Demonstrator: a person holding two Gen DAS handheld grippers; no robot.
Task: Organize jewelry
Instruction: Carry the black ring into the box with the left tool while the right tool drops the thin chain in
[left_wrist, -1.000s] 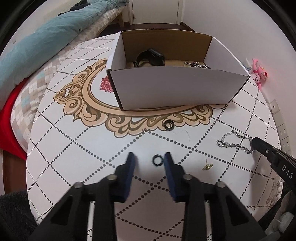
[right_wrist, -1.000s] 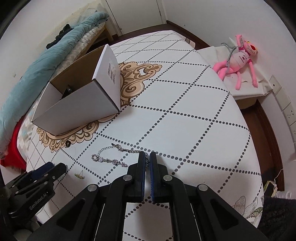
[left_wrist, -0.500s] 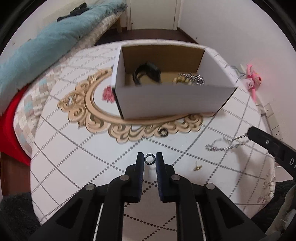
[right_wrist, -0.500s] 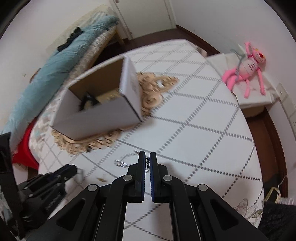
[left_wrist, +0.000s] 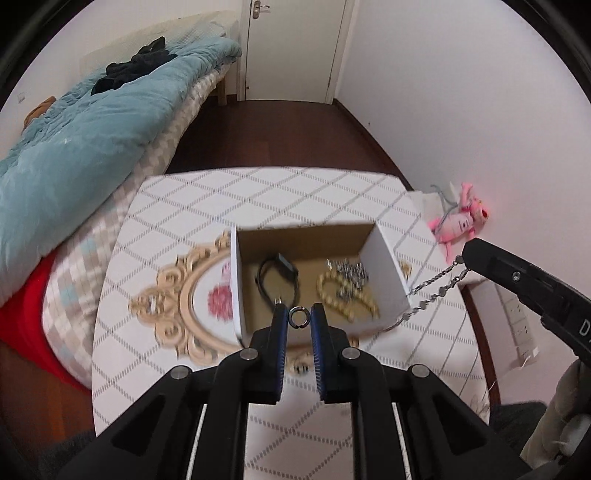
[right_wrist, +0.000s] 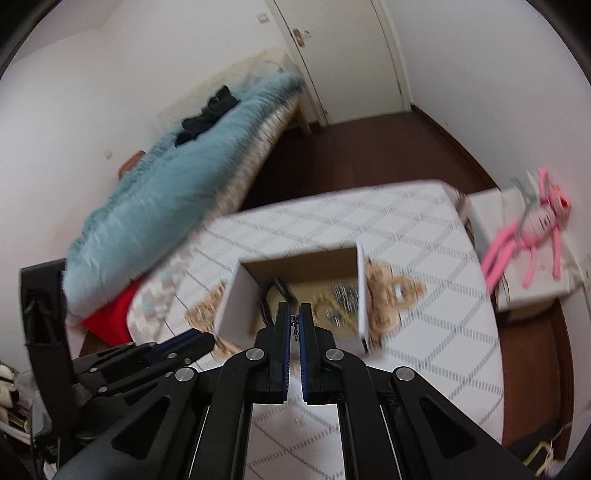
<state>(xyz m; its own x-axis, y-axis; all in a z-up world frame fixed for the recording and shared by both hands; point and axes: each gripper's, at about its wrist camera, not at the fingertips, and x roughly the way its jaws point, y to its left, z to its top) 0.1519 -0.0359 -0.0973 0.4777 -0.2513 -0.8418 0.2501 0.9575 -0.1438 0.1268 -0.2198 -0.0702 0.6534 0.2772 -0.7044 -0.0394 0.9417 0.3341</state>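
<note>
My left gripper (left_wrist: 298, 316) is shut on a small dark ring (left_wrist: 298, 317) and holds it high above the near edge of the open white cardboard box (left_wrist: 384, 267). The box holds a black band (left_wrist: 277, 275), a beaded bracelet (left_wrist: 345, 295) and a silver chain piece (left_wrist: 347, 268). My right gripper (right_wrist: 294, 316) is shut on a silver chain bracelet (left_wrist: 434, 290), which hangs from its tip at the right of the left wrist view beside the box's right wall. In the right wrist view the box (right_wrist: 236, 301) lies below the fingers.
The box stands on a round white table (left_wrist: 184, 206) with a dotted diamond pattern and a gold ornament. Another small ring (left_wrist: 301, 369) lies on the table under my left fingers. A bed with a teal blanket (left_wrist: 92, 122) is at the left. A pink plush toy (left_wrist: 461, 221) is at the right.
Both grippers have risen and moved over the box. The left closed on the ring and lifted it. The right lifted the chain bracelet off the table.
</note>
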